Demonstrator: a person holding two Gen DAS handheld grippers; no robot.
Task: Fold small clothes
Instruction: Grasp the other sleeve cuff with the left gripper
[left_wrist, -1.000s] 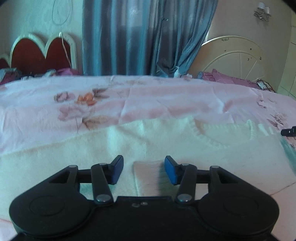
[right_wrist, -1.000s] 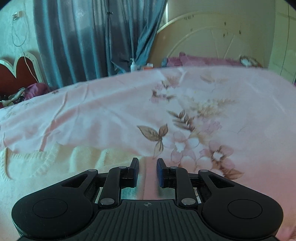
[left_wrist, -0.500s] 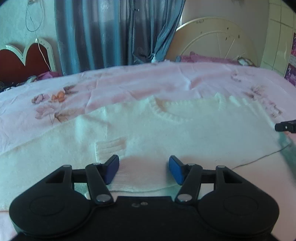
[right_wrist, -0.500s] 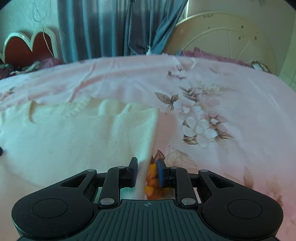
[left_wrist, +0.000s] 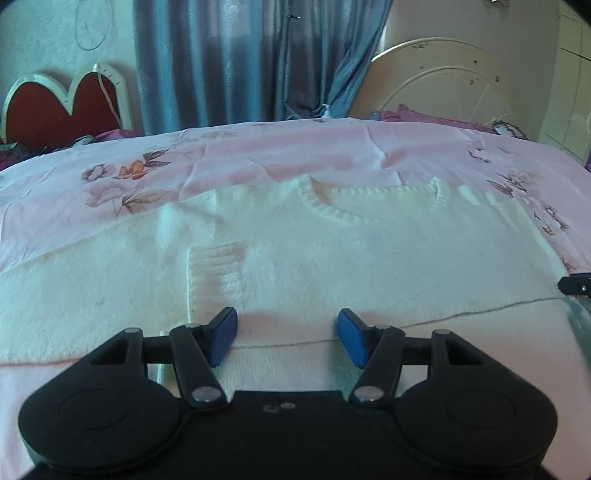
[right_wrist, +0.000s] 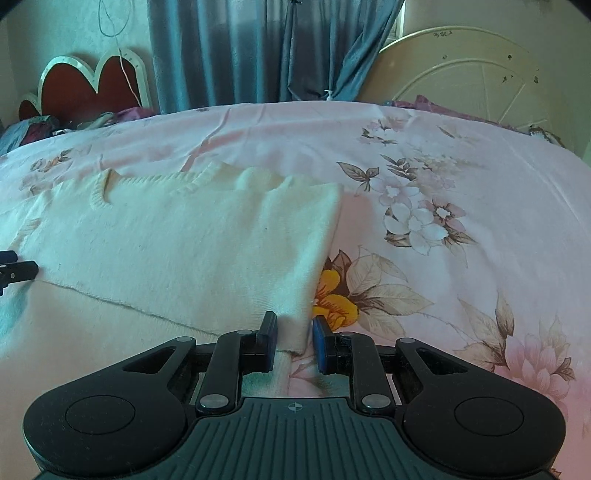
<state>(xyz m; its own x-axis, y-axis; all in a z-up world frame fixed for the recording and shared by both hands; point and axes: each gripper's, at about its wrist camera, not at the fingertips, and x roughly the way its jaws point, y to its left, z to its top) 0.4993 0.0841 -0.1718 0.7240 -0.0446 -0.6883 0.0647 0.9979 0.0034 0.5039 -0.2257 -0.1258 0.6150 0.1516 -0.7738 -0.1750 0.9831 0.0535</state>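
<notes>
No writing could be read. The cream knit sweater (left_wrist: 332, 258) lay spread on the floral pink bedsheet (right_wrist: 461, 177), collar toward the headboard. The left gripper (left_wrist: 287, 334) had just widened, empty, above the folded hem. The right gripper (right_wrist: 294, 341), angled downward, pinched the sweater's right edge.

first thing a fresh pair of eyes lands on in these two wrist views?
The cream knit sweater spread flat across the pink floral bedsheet, neckline toward the far side, with a ribbed cuff folded onto its front. Next, the right gripper at the sweater's right edge, a fold of knit between its narrow jaws, and the left gripper open over the near hem. Behind the bed stand blue curtains and a red heart-shaped headboard.
</notes>
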